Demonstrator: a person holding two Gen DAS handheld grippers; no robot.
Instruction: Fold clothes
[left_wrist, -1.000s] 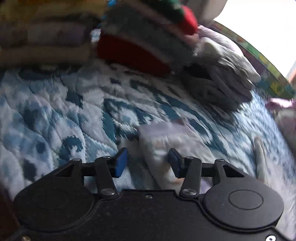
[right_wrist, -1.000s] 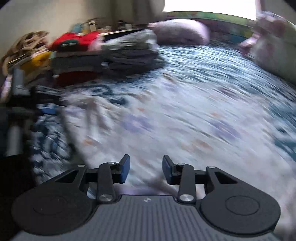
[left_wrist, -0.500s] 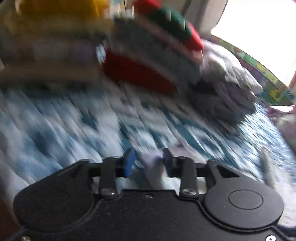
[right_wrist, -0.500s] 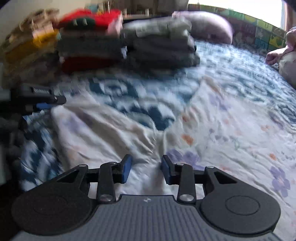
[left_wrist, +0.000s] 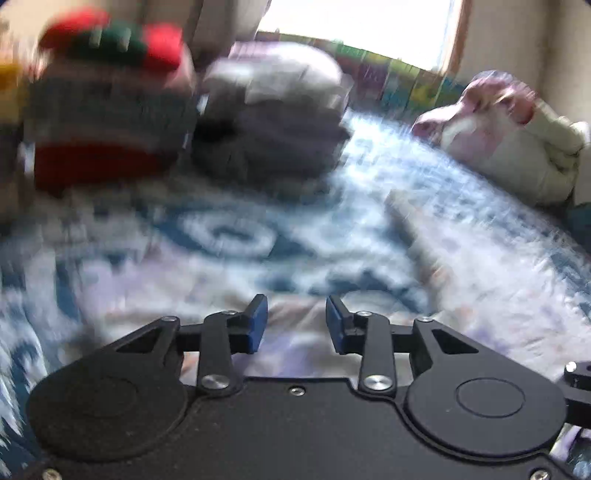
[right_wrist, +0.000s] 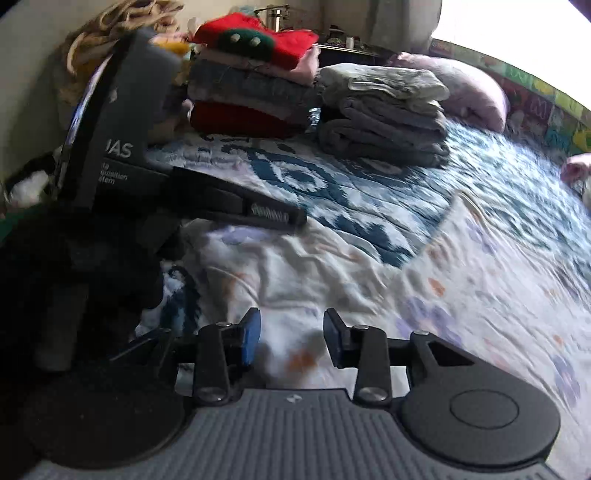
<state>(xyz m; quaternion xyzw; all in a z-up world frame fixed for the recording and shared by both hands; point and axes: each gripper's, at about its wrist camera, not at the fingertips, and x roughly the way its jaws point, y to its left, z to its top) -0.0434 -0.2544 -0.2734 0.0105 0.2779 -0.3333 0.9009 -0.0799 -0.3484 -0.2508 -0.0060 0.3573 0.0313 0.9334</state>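
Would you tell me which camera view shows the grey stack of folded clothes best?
The right wrist view: the grey stack is sharp there, each folded layer distinct. The left wrist view shows it only as a motion-blurred grey mass.

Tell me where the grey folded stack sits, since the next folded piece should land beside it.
In the right wrist view, the grey folded stack sits upper centre on the blue quilt, right of the red-topped pile.

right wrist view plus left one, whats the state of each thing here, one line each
floral garment: spread on the quilt, rumpled, not yet folded
grey stack: folded, piled
red-topped stack: folded, piled
quilt: laid flat over the bed
left tongs: closing, garment fabric in the gap, pads not pressing it
right tongs: apart, garment below them
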